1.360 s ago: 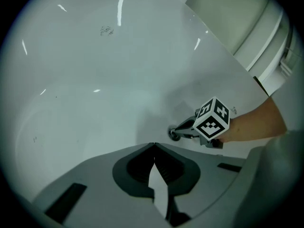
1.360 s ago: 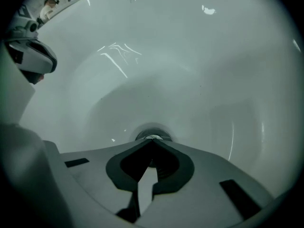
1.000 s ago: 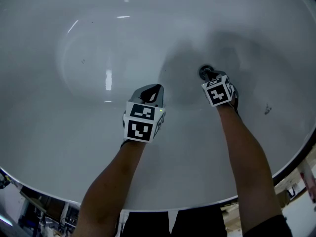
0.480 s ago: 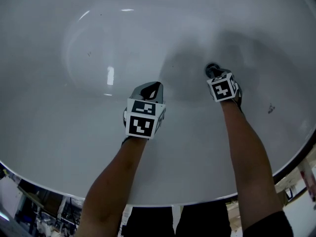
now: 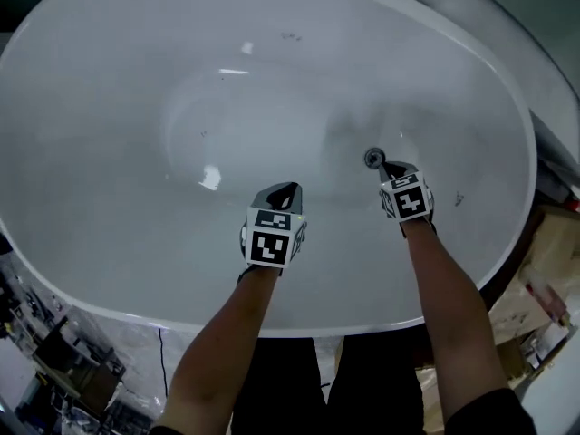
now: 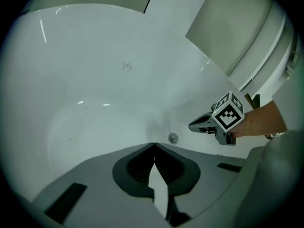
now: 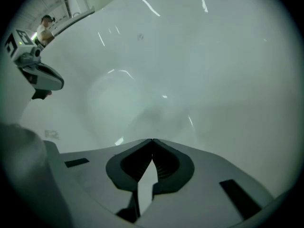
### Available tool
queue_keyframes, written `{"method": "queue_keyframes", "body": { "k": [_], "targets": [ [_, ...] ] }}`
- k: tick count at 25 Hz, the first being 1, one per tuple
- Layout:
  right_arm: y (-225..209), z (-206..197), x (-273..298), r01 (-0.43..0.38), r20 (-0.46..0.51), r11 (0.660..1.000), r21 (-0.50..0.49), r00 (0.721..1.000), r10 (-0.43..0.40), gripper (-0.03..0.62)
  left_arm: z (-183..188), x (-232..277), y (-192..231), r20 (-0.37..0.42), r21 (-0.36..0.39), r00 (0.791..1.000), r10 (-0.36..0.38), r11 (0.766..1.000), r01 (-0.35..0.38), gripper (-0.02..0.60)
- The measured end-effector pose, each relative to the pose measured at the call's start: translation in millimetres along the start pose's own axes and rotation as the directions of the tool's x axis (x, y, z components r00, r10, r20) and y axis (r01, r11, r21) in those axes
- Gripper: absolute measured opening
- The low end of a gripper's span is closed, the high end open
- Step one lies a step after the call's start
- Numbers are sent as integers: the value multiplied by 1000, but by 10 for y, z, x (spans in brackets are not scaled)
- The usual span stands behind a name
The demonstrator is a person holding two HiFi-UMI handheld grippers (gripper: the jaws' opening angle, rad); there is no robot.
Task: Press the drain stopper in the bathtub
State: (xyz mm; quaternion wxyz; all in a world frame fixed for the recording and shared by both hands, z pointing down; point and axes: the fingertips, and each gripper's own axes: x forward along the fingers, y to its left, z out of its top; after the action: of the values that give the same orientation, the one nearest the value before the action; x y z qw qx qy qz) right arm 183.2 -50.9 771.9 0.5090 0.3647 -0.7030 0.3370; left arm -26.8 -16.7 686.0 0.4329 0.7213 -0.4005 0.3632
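Note:
The round metal drain stopper [image 5: 373, 159] sits on the floor of the white bathtub [image 5: 109, 89], right of centre. My right gripper [image 5: 391, 168] hovers with its shut tips just right of and near the stopper, with nothing held. In the left gripper view the stopper [image 6: 173, 137] lies just beyond my own shut jaws, and the right gripper [image 6: 192, 126] points at it from the right. My left gripper [image 5: 284, 191] is shut and empty over the middle of the tub floor. The right gripper view shows only tub wall and the left gripper [image 7: 58, 83].
The tub's rim [image 5: 299, 329] curves close to my body. Cardboard and clutter [image 5: 535, 288] lie on the floor at the right, dark cables and gear [image 5: 54, 352] at the lower left. A white fixture [image 5: 489, 7] stands beyond the tub's far right end.
The head view has pulled back, so the whole tub now shows. My right gripper's tips, which covered the stopper's edge, now sit just beside it. Both grippers stay shut.

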Motion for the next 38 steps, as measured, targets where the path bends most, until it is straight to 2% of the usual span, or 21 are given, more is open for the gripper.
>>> {"method": "queue_keyframes", "body": {
  "k": [4, 7, 9, 12, 17, 22, 25, 28, 32, 38],
  "targets": [
    [110, 63, -910, -1, 68, 994, 107, 998, -7, 15, 223, -776, -340, 48, -51, 998, -27, 998, 29, 14],
    [258, 293, -1827, -2, 206, 978, 207, 978, -42, 15, 413, -1478, -504, 89, -55, 996, -18, 998, 23, 14],
    [408, 516, -2429, -17, 298, 977, 212, 953, -48, 15, 585, -1914, -554, 133, -69, 991, -3, 998, 12, 14],
    [664, 725, -3203, -15, 378, 989, 145, 925, -41, 15, 819, -2500, -664, 196, -86, 981, 7, 996, 10, 14],
    [1116, 884, -4246, -48, 494, 984, 174, 868, -45, 15, 1089, -3512, -931, 279, -5, 960, -33, 999, 36, 14],
    [1527, 1170, -5170, -48, 594, 996, 71, 804, -4, 15, 1346, -4308, -1196, 384, 78, 919, -86, 995, 60, 14],
    [1659, 1250, -5628, -30, 671, 997, 72, 741, -26, 15, 1411, -4586, -1329, 413, 141, 903, -122, 988, 69, 14],
    [1696, 1250, -5944, -37, 731, 989, 146, 678, -82, 14, 1502, -4801, -1468, 439, 217, 884, -161, 974, 69, 14],
    [1895, 1145, -6223, -117, 771, 977, 178, 633, -65, 14, 1540, -5130, -1611, 451, 274, 871, -195, 959, 73, 14],
    [2108, 1196, -6731, -135, 827, 987, 89, 563, 3, 14, 1684, -5661, -1709, 525, 292, 830, -187, 956, 31, 14]
  ]
}}
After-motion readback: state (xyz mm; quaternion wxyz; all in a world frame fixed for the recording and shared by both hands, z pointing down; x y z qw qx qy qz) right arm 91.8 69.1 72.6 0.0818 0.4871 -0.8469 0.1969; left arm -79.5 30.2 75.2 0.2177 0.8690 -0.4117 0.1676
